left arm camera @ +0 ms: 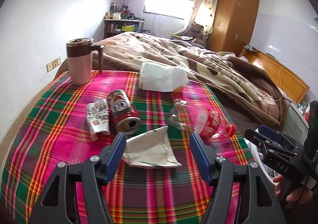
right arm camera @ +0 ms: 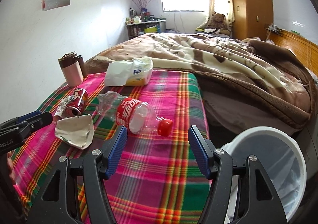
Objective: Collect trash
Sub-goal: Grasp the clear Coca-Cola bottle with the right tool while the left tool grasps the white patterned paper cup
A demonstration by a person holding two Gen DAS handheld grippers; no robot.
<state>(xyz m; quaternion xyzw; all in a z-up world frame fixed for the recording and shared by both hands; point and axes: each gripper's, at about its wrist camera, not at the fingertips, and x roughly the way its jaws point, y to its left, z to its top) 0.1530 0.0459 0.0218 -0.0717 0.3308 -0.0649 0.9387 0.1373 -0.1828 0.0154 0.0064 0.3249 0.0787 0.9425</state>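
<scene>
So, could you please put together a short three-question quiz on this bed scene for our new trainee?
1. True or false: the crushed clear plastic bottle with the red label still has its red cap on.
2. Which way does the red drink can lie? A) upright B) on its side C) inside the bin
3. Fill in: the white round bin with a clear liner stands beside the bed, on the side of the ____ hand-held gripper.

Key: 1 true; 2 B; 3 right.
</scene>
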